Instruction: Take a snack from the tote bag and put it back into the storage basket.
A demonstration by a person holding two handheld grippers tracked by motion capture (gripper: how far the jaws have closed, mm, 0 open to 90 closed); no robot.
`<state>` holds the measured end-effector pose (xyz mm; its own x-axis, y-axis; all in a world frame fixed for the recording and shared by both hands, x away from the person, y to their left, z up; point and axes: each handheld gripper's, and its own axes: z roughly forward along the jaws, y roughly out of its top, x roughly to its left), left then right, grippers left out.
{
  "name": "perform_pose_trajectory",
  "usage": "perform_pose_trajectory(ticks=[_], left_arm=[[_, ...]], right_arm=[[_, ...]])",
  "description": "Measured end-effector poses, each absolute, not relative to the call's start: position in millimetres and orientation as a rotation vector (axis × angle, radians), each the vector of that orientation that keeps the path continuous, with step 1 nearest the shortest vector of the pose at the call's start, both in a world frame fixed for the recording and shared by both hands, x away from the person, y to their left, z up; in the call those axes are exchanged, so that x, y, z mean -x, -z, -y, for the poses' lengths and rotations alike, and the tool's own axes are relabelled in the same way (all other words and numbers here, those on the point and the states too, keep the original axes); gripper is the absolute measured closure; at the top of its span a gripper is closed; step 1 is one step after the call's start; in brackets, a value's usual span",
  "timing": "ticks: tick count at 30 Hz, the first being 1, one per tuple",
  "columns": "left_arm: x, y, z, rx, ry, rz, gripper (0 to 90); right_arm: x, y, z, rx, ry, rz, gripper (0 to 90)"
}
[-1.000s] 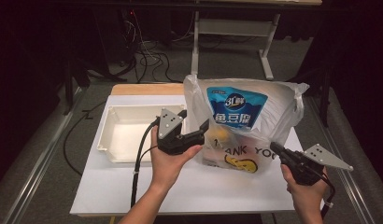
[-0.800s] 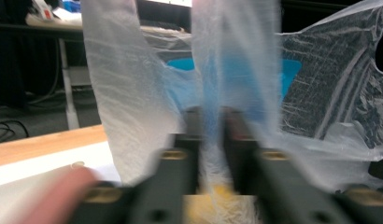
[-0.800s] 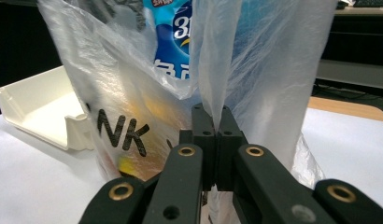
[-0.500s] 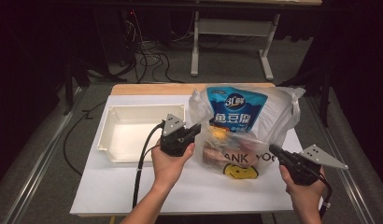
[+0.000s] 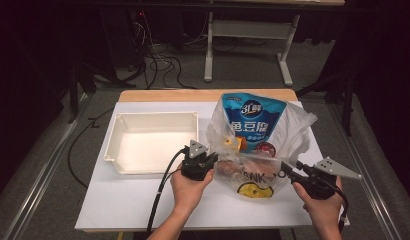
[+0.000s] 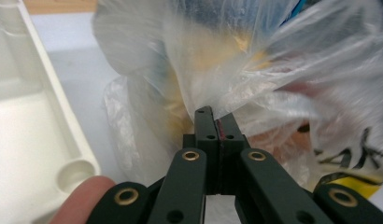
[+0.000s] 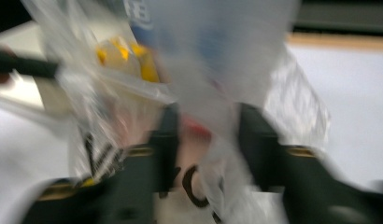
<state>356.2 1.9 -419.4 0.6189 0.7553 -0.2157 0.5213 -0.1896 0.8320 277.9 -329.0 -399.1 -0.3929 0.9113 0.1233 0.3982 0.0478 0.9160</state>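
Observation:
A clear plastic bag [image 5: 263, 150] printed with a yellow smiley stands on the white table top, right of centre. It holds a blue snack pouch [image 5: 250, 122] and a small yellow item [image 5: 228, 142]. My left gripper [image 5: 211, 159] is at the bag's left side. In the left gripper view the left gripper [image 6: 216, 121] is shut, with the bag's film [image 6: 255, 70] pinched at its tips. My right gripper [image 5: 284, 167] is at the bag's lower right. Its jaws have just been opening: in the blurred right gripper view the right gripper [image 7: 206, 121] stands apart, with loose bag film [image 7: 217, 56] between the fingers.
An empty white tray [image 5: 118, 145] lies left of the bag, close to the left hand. The left gripper's cable [image 5: 160, 195] trails off the front edge of the table. Past the table's far wooden edge [image 5: 203, 95] is dark floor with cables and a metal frame [image 5: 248, 35].
The left hand has come down toward the table with the bag's left edge. The bag has sunk and slumped. The right hand has stayed at the bag's lower right.

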Motion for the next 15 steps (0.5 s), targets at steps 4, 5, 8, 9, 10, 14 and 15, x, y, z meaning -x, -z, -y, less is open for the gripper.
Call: perform_pose_trajectory(ticks=[4,5,8,9,10,14,15], left_arm=[[-353.4,426.5,6.7,-1.887,-0.308,-1.013,90.0],[-353.1,428.1,7.8,-1.897,-0.304,-1.010,90.0],[-352.9,430.1,9.5,-1.890,-0.258,-1.014,90.0],[-351.7,429.9,11.2,-1.892,-0.264,-1.009,90.0],[-350.4,429.5,13.1,-1.892,-0.267,-1.003,90.0],[-349.7,423.8,4.9,-1.872,-0.293,-1.010,90.0],[-349.7,420.2,-0.8,-1.847,-0.301,-1.020,90.0]], right_arm=[[-269.1,369.2,324.3,-1.241,-1.397,-1.714,27.2],[-267.7,361.0,323.0,-1.228,-1.400,-1.681,24.9],[-267.7,347.0,323.0,-1.219,-1.383,-1.615,23.8],[-270.2,340.1,324.1,-1.230,-1.388,-1.578,24.8],[-274.0,335.2,325.0,-1.244,-1.399,-1.566,29.8],[-296.9,324.1,327.2,-1.251,-1.350,-1.644,80.2],[-300.5,324.7,329.3,-1.271,-1.347,-1.645,84.8]])
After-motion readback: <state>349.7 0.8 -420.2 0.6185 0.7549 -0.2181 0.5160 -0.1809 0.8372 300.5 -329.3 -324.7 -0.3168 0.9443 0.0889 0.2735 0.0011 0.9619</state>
